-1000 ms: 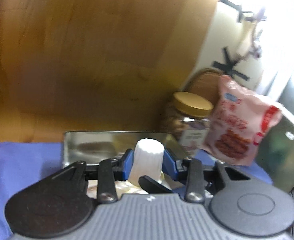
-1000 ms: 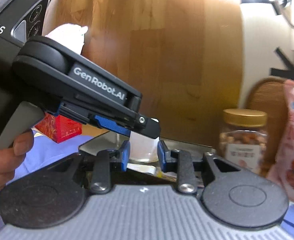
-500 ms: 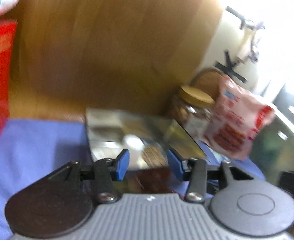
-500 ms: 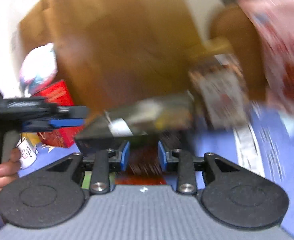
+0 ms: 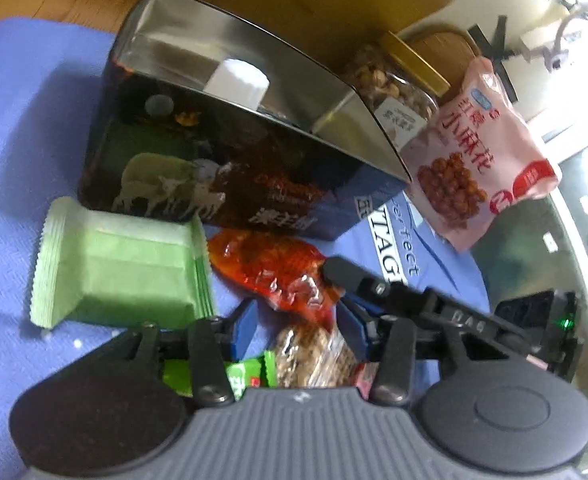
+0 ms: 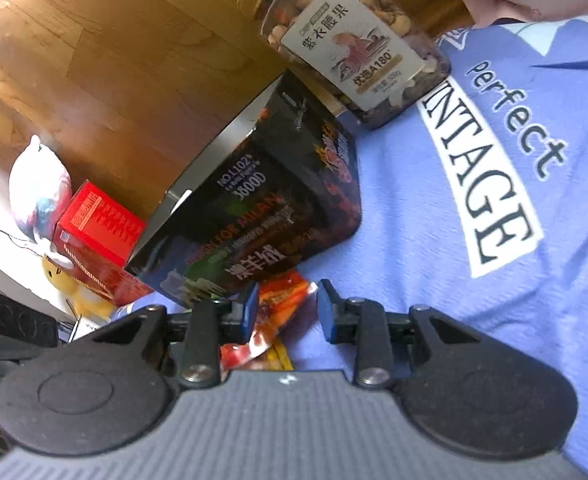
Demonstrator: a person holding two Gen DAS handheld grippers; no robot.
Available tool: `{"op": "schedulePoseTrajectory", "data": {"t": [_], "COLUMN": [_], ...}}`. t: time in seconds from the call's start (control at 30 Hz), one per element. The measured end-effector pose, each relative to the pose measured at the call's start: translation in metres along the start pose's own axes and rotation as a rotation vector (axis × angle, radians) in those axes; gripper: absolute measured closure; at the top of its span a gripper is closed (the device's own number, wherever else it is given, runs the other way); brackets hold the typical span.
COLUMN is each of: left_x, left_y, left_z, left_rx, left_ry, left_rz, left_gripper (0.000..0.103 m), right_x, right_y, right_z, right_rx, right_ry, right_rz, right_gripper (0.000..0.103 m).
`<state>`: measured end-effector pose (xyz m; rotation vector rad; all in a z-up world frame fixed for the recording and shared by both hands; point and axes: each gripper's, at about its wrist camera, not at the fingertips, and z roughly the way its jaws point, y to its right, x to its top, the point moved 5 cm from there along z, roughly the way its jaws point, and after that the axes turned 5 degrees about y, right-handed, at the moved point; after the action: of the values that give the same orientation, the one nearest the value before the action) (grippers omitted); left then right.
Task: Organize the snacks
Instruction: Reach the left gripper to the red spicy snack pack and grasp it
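Note:
A dark metal tin (image 5: 222, 168) stands open on the blue cloth, with a white-capped bottle (image 5: 236, 82) inside it. In front of it lie a green wrapped snack (image 5: 122, 268), an orange-red packet (image 5: 270, 268), a clear pack of brown grain bars (image 5: 309, 356) and a small green packet (image 5: 246, 372). My left gripper (image 5: 297, 330) is open and empty, low over the grain bars. My right gripper (image 6: 288, 310) is open, with the orange-red packet (image 6: 280, 300) between its fingers, untouched. The right gripper also shows in the left wrist view (image 5: 349, 280). The tin also shows in the right wrist view (image 6: 270, 208).
A gold-lidded nut jar (image 5: 397, 80) and a pink snack bag (image 5: 477, 148) stand right of the tin. The jar (image 6: 353, 40) is behind the tin in the right wrist view. A red box (image 6: 98, 232) and a white pouch (image 6: 38, 188) sit at left. A wooden panel (image 6: 114, 60) backs the scene.
My left gripper let go of the white-capped bottle, which now stands in the tin. Both grippers dropped down and back to the loose snacks in front of the tin.

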<state>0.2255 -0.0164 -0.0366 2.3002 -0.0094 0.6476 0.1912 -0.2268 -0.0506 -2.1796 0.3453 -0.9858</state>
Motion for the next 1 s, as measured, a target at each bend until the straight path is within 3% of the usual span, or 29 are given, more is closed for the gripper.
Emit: {"op": "schedulePoseTrajectory", "data": {"t": [0.13, 0.2, 0.3, 0.53, 0.7, 0.77, 0.83, 0.93, 1.0], "left_x": [-0.001, -0.001, -0.002, -0.005, 0.001, 0.001, 0.001, 0.002, 0.004], "left_y": [0.001, 0.004, 0.009, 0.012, 0.003, 0.001, 0.002, 0.003, 0.002], "left_z": [0.001, 0.001, 0.002, 0.002, 0.002, 0.002, 0.004, 0.013, 0.016], "left_rx": [-0.004, -0.001, -0.027, -0.031, -0.033, -0.035, -0.025, 0.001, 0.001], "left_ry": [0.009, 0.019, 0.033, 0.046, 0.055, 0.058, 0.062, 0.062, 0.069], "left_rz": [-0.009, -0.004, -0.017, -0.028, -0.089, -0.089, -0.081, -0.076, -0.083], "left_gripper": [0.052, 0.051, 0.053, 0.057, 0.052, 0.052, 0.05, 0.051, 0.061], "right_x": [-0.004, -0.006, -0.012, -0.022, -0.014, -0.005, 0.002, 0.007, 0.004], "right_y": [0.003, 0.008, 0.011, -0.001, 0.002, 0.005, 0.008, 0.01, 0.009], "right_z": [0.001, -0.008, -0.021, -0.046, -0.053, -0.051, -0.044, -0.023, -0.005], "right_rx": [0.029, 0.063, 0.106, 0.147, 0.06, 0.025, 0.002, -0.02, -0.014], "right_ry": [-0.012, -0.007, -0.01, 0.032, 0.082, 0.095, 0.086, 0.043, 0.0], "right_rz": [0.045, 0.108, 0.198, 0.198, 0.111, 0.086, 0.07, 0.053, 0.051], "right_gripper": [0.085, 0.095, 0.1, 0.1, 0.095, 0.089, 0.076, 0.075, 0.076]}}
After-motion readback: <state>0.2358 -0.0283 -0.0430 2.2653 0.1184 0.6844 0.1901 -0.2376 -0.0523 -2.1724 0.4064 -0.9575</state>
